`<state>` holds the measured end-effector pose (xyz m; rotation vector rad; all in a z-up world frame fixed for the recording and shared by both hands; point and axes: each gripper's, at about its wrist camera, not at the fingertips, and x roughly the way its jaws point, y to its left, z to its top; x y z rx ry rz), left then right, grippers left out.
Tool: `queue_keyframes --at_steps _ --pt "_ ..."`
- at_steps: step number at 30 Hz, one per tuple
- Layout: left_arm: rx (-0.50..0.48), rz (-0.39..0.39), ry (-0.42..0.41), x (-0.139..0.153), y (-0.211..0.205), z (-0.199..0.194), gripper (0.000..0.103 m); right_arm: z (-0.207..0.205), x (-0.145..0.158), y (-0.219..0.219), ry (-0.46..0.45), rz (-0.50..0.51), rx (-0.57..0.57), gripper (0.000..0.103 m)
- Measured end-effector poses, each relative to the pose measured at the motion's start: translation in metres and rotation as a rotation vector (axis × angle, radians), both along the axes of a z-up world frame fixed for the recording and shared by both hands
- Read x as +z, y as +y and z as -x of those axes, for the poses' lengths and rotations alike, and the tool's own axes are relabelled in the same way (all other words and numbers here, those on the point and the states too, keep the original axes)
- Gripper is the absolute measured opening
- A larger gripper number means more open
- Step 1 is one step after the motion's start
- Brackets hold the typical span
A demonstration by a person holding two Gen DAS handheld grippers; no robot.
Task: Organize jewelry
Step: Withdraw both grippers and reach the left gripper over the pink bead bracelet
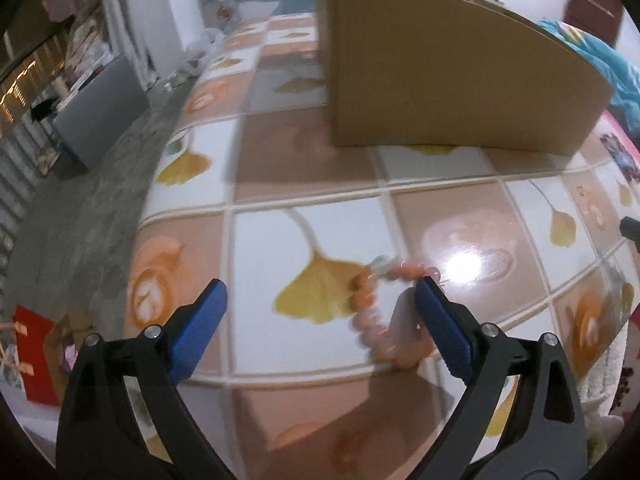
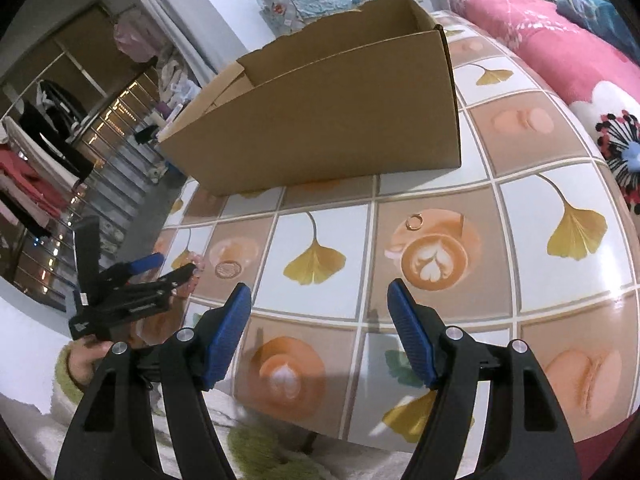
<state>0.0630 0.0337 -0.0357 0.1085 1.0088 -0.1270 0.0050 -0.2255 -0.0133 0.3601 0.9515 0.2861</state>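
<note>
The bead bracelet (image 1: 380, 312) is lying on the tiled table (image 1: 304, 168), just inside the right-hand pad of the left gripper (image 1: 322, 300), whose jaws are standing wide with nothing pinched. Shifting over to centre the beads before closing would probably serve best. In the right wrist view, the right gripper (image 2: 318, 300) is hovering, jaws apart and empty, with the small ring (image 2: 414, 222) ahead, near the cardboard box (image 2: 320, 120).
</note>
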Motion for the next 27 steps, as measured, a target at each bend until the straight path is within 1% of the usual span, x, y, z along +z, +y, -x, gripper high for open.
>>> queue_keyframes --at_steps 4,9,12,14,17,20,21,25,27 --pt "-0.032 0.017 0.0 0.0 -0.023 -0.011 0.092 0.001 -0.004 0.0 0.014 -0.002 -0.014 0.069" --pt "-0.103 0.033 -0.002 -0.001 -0.054 -0.017 0.092 0.005 -0.007 -0.006 0.025 0.014 -0.051 0.069" --pt "-0.111 0.037 -0.005 -0.003 -0.063 -0.02 0.094 0.007 -0.007 -0.007 0.029 0.104 -0.086 0.07" --pt "-0.105 0.04 -0.012 -0.003 -0.064 -0.021 0.095 0.007 -0.009 -0.006 0.033 0.179 -0.105 0.073" --pt "-0.104 0.042 -0.019 -0.004 -0.064 -0.021 0.095 0.006 -0.014 -0.007 0.041 0.227 -0.113 0.075" --pt "-0.098 0.044 -0.025 -0.005 -0.065 -0.021 0.095 0.0 -0.021 -0.002 0.055 0.299 -0.113 0.081" --pt "-0.097 0.044 -0.028 -0.005 -0.064 -0.014 0.095 -0.002 -0.023 0.0 0.051 0.319 -0.108 0.084" --pt "-0.092 0.046 -0.041 -0.003 -0.063 -0.009 0.095 -0.008 -0.028 0.012 0.044 0.408 -0.086 0.091" --pt "-0.091 0.046 -0.043 -0.004 -0.063 -0.007 0.095 -0.011 -0.032 0.018 0.046 0.468 -0.075 0.096"
